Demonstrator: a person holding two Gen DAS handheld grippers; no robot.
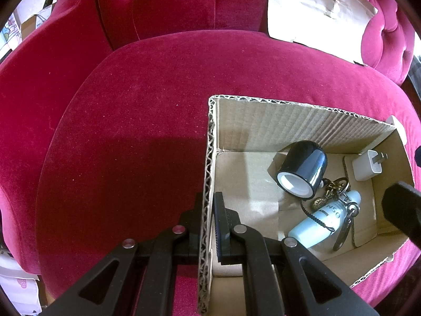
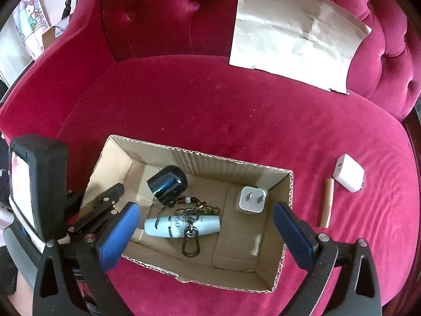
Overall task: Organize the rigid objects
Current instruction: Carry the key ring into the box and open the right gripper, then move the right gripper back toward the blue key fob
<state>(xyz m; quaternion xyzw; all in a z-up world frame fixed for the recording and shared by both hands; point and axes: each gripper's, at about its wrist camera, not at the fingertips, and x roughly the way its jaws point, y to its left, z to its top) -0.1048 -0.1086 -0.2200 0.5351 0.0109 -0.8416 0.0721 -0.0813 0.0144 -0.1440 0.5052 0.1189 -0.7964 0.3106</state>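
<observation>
An open cardboard box [image 2: 226, 162] sits on the red velvet seat. In it lie a black cylinder cap [image 2: 167, 183], a pale blue bottle [image 2: 181, 226], a keychain [image 2: 190, 239] and a small white plug adapter [image 2: 250, 199]. My left gripper [image 1: 209, 218] is shut on the box's left wall [image 1: 206, 173]; it also shows in the right wrist view [image 2: 105, 205]. My right gripper [image 2: 205, 234] is open and empty above the box. A copper-coloured tube [image 2: 325, 202] and a larger white charger [image 2: 348, 172] lie on the seat to the right of the box.
A sheet of crumpled brown paper [image 2: 297, 31] leans against the tufted backrest at the rear right. The seat cushion [image 1: 136, 110] spreads left and behind the box. Armrests rise on both sides.
</observation>
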